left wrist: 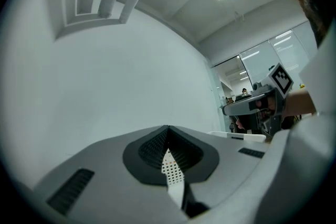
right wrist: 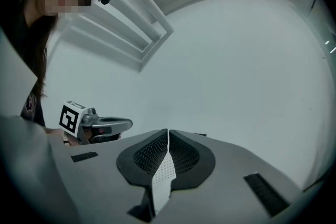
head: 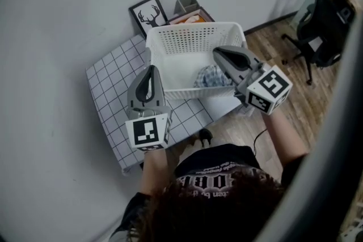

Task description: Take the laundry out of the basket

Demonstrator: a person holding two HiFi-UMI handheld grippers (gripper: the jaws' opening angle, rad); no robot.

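Hovering at a white perforated plastic basket (head: 193,37) holding checked cloth (head: 210,76), left tongs (head: 152,68) and right tongs (head: 216,51) are pressed together.

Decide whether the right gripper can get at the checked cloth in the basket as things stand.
Probably yes. The basket is open-topped, nothing covers the checked cloth, and the right gripper hangs over the basket near it. Its jaws are shut, though, so they must open first.

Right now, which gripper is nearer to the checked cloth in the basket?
Right. The right gripper hangs over the basket, right beside the checked cloth; the left gripper is outside the basket's left wall, farther off.
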